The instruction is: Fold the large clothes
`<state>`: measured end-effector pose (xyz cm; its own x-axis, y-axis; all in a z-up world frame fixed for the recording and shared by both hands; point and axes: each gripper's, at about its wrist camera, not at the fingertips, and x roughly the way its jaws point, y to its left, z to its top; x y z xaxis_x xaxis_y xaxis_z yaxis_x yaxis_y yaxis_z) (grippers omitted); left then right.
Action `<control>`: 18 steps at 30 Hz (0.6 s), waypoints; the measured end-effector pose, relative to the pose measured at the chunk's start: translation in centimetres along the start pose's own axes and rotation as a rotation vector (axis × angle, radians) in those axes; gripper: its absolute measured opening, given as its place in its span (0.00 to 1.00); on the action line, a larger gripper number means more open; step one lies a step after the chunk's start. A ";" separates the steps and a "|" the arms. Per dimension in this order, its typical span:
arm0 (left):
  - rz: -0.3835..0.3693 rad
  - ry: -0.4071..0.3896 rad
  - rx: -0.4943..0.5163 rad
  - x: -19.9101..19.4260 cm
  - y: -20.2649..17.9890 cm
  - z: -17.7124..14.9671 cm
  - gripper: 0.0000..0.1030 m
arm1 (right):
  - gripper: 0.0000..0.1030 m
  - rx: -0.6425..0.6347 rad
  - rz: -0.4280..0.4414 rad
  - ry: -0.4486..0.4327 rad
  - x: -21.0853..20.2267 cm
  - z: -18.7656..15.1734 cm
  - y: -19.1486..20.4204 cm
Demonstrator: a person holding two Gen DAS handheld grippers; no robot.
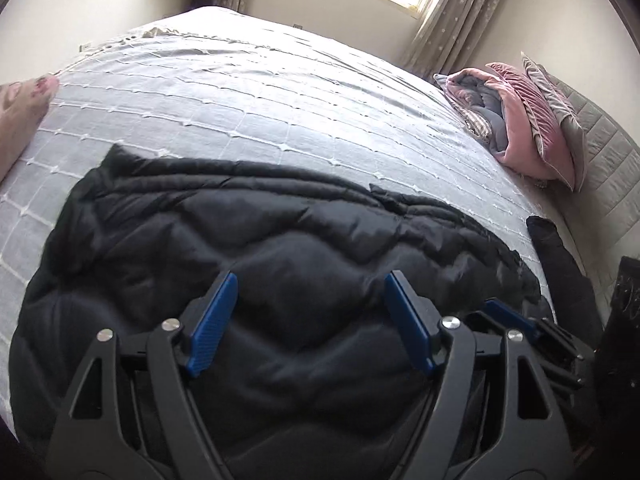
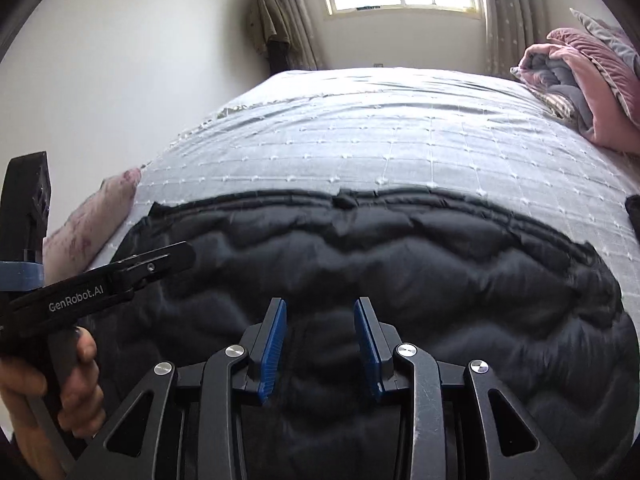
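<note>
Jaws: my left gripper (image 1: 310,280) wide open, my right gripper (image 2: 320,306) part open, both empty above the black quilted jacket (image 1: 260,248) on the bed (image 1: 240,92).

A bed (image 2: 400,152) is covered by a grey checked spread; a black quilted coat (image 2: 360,264) and folded pink bedding (image 2: 592,80) are laid on it.

Black quilted jacket (image 1: 248,240): puffy, sl. glossy nylon.
</note>
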<state>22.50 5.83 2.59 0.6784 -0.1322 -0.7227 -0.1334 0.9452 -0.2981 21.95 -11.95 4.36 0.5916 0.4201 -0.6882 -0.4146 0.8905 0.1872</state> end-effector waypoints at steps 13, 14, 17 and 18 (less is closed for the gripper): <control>0.227 0.093 0.114 6.4 0.6 1.1 0.74 | 0.35 0.094 -0.165 0.132 7.4 3.2 -8.3; 0.232 0.093 0.112 6.2 0.9 1.2 0.74 | 0.35 0.115 -0.174 0.136 7.2 3.1 -9.4; 0.269 0.086 0.083 5.6 2.6 1.6 0.74 | 0.35 0.130 -0.249 0.149 6.1 3.0 -11.7; 0.288 0.085 0.065 5.2 3.6 1.8 0.74 | 0.35 0.153 -0.264 0.153 5.6 2.8 -13.1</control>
<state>26.87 9.12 -1.16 0.5565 0.1219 -0.8219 -0.2632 0.9641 -0.0352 32.64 -20.74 0.05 0.5489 0.1512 -0.8221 -0.1460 0.9857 0.0838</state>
